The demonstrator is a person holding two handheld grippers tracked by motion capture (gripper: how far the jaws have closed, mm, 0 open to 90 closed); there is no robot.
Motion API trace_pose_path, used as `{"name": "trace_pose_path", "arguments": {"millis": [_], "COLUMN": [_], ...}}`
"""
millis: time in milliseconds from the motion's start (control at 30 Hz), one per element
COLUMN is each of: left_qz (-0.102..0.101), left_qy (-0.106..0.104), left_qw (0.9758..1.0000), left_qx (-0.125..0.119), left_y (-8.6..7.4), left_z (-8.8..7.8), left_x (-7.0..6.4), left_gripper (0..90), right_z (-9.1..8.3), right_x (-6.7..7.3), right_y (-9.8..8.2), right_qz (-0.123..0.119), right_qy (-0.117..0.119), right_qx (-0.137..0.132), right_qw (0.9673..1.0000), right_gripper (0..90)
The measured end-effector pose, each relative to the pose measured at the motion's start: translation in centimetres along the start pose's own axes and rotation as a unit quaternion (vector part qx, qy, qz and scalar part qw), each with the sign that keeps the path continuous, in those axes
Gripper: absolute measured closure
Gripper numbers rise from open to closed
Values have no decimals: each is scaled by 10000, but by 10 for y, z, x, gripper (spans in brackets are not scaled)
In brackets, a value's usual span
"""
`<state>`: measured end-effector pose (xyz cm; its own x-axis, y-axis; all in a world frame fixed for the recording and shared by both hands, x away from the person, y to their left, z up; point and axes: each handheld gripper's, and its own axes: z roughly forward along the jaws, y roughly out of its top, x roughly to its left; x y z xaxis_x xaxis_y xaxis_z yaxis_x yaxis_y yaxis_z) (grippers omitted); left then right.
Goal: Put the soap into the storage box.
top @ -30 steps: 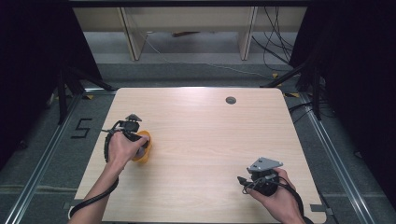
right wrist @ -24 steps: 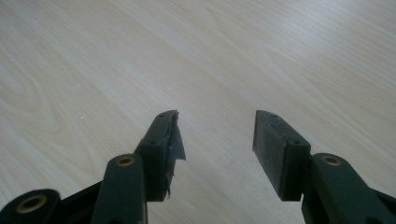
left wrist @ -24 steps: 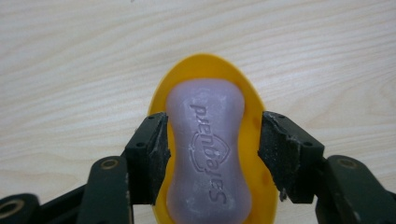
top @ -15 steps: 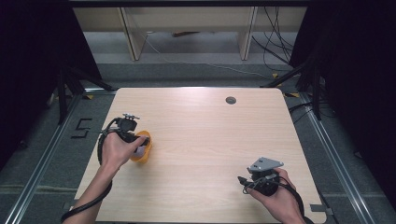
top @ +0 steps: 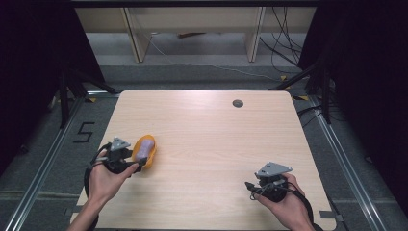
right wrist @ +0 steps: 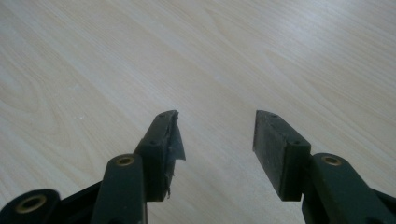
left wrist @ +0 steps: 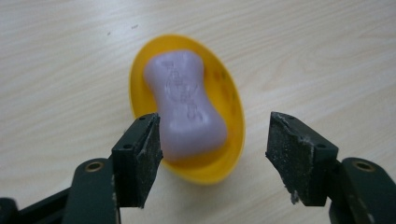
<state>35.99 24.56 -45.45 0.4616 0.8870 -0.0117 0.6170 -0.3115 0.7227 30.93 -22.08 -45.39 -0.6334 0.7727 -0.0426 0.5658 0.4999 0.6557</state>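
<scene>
Pale wood bench (top: pixel 207 144) on a dark floor, with a purple soap bar (left wrist: pixel 184 103) lying in a yellow dish (left wrist: pixel 231 100) near the bench's left edge, toward the near side. Left gripper (left wrist: pixel 212 140) hovers just short of the dish with jaws wide apart and nothing held, so this looks like the approach to grasp; next it likely needs to go forward and down to straddle the soap, then close. Right gripper (right wrist: pixel 217 133) idles near the near right corner, jaws apart and empty.
</scene>
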Motion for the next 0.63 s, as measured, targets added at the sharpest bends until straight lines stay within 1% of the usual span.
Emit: {"name": "trace_pose_path", "arguments": {"millis": [33,67,100,133,167,233,300,400,433,467,500,533,567,633], "left_qz": [-87,-2,-178,-243,-318,-368,-457,-431,-361,-415,-427,-437,-439,-447], "left_qy": [33,-44,-38,-69,-81,-226,-250,-248,-250,-280,-290,-298,-315,-316], "left_qw": [9999,9999,9993,9986,9982,9973,9964,9964,9972,9967,9966,9966,9965,9964], "left_qx": [-141,-134,-340,-459,-507,-600,-675,-679,-609,-633,-641,-630,-641,-650], "left_y": [-8,-18,-24,-32,-38,-45,-47,-47,-47,-48,-48,-48,-48,-48], "left_z": [1,1,3,4,4,4,4,8,8,10,11,12,12,12], "left_x": [-2,0,-3,-4,-5,-5,-6,-8,-8,-8,-9,-9,-10,-9], "left_gripper": [349,353,357,361,365,367,367,369,370,371,373,373,374,379], "right_z": [0,-1,-1,-1,-1,0,-1,-1,-1,0,-1,0,-1,-2], "right_x": [0,1,1,1,1,0,-1,-2,-1,-1,-1,-1,-2,-1], "right_y": [0,1,0,0,1,0,0,0,0,0,0,0,0,0], "right_qz": [-25,39,35,32,31,5,-18,-27,-36,-30,20,-30,-39,64], "right_qy": [-17,-13,-11,-12,-15,-5,-9,-3,-13,3,32,9,4,15], "right_qx": [-11,7,8,6,6,-45,-74,-60,-88,-79,-40,-84,-73,-54], "right_qw": [10000,10000,10000,10000,10000,10000,10000,10000,10000,10000,10000,10000,10000,10000], "right_gripper": [505,505,504,505,504,504,504,502,502,502,501,501,500,499]}}
